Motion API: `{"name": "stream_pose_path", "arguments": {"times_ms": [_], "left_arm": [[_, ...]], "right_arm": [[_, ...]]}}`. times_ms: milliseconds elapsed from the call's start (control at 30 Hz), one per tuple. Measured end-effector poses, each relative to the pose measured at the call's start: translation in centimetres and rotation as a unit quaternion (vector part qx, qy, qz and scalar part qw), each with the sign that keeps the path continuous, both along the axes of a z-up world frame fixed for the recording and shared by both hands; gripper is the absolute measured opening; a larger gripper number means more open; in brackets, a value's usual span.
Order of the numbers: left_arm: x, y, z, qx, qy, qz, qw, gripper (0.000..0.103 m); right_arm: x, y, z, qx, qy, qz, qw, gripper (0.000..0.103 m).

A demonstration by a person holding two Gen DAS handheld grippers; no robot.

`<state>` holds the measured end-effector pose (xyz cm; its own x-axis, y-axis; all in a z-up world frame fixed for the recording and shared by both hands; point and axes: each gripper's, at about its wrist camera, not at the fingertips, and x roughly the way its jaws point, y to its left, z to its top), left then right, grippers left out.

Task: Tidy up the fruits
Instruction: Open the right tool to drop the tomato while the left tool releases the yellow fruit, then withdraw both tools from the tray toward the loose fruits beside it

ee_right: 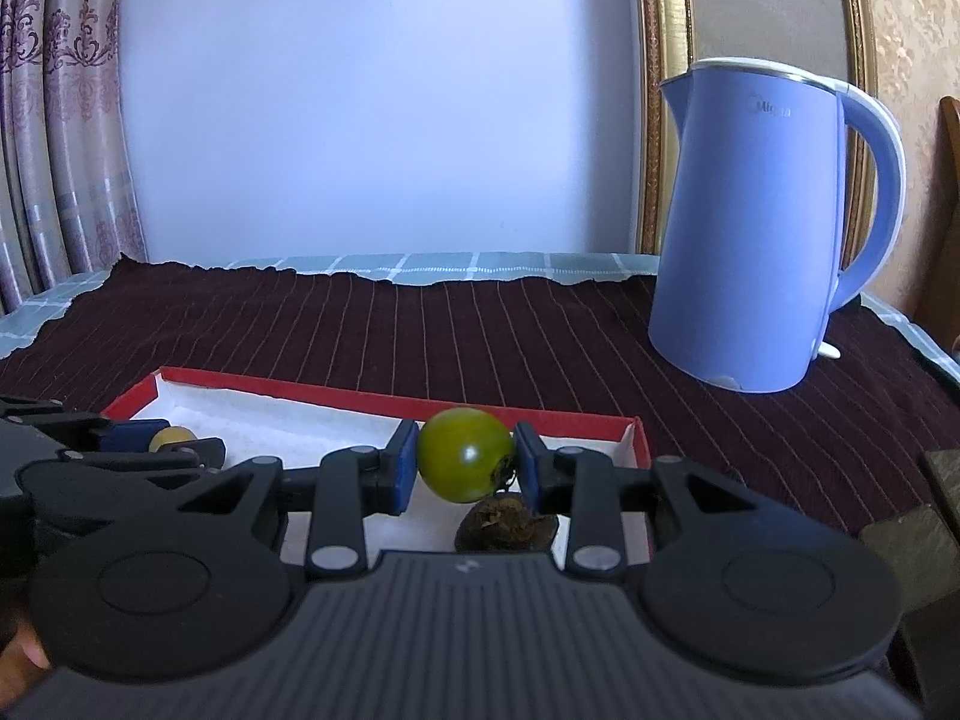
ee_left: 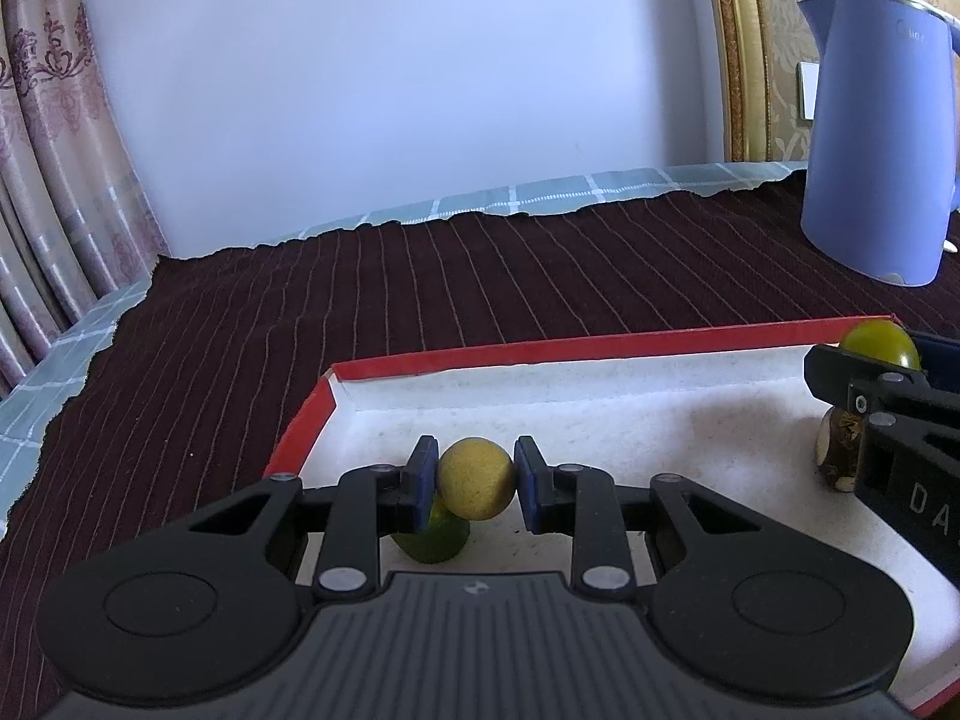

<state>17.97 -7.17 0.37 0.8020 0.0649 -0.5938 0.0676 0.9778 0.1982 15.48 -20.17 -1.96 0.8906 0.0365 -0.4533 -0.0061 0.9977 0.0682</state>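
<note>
My left gripper is shut on a small round yellow fruit above the near left corner of a red-rimmed tray with a white lining. A green fruit lies in the tray just under it, partly hidden by the fingers. My right gripper is shut on a green tomato-like fruit, held over the tray's right end. A dark brown fruit rests in the tray below it. Each gripper shows at the edge of the other's view.
A blue electric kettle stands on the dark striped cloth behind the tray to the right. A checked tablecloth edge, a curtain on the left and a gold-framed panel lie beyond. A dark block sits at the right.
</note>
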Motion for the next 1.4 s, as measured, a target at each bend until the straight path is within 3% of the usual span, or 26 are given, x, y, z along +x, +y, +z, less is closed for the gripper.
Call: {"name": "stream_pose_path", "arguments": {"times_ms": [200, 333, 500, 600, 667, 700, 833, 967, 1400], "left_arm": [[0.1, -0.3, -0.2, 0.006, -0.001, 0.0, 1.0, 0.027], [0.0, -0.2, -0.2, 0.002, 0.0, -0.001, 1.0, 0.027], [-0.1, -0.4, -0.3, 0.008, -0.002, -0.003, 1.0, 0.028], [-0.2, -0.5, -0.4, 0.009, -0.002, -0.006, 0.9999, 0.038], [-0.2, -0.4, -0.4, 0.007, -0.001, -0.004, 1.0, 0.066], [-0.3, -0.3, -0.3, 0.005, -0.006, -0.003, 1.0, 0.069], [-0.7, -0.1, 0.2, 0.012, -0.017, 0.001, 0.9998, 0.071], [-1.5, 0.2, 0.3, 0.011, -0.017, 0.001, 0.9998, 0.071], [-6.1, 3.2, 1.0, -0.01, -0.025, 0.009, 0.9996, 0.078]], "right_arm": [[0.0, -0.2, -0.1, 0.002, 0.003, 0.001, 1.0, 0.035], [-0.3, -0.3, 0.0, 0.004, -0.008, -0.004, 1.0, 0.049], [-0.4, -0.5, -0.1, 0.006, -0.01, -0.006, 1.0, 0.049], [-0.5, -0.6, -0.2, 0.006, -0.011, -0.008, 1.0, 0.057], [-0.7, -0.6, -0.1, 0.004, -0.016, -0.009, 1.0, 0.061], [-0.8, -0.6, -0.1, 0.004, -0.019, -0.009, 1.0, 0.061], [-1.1, -0.8, -0.2, 0.009, -0.023, -0.011, 1.0, 0.07], [-1.5, -0.8, -0.3, 0.012, -0.029, -0.01, 0.999, 0.087], [-3.7, -0.7, -0.7, 0.021, -0.036, -0.007, 0.999, 0.103]]}}
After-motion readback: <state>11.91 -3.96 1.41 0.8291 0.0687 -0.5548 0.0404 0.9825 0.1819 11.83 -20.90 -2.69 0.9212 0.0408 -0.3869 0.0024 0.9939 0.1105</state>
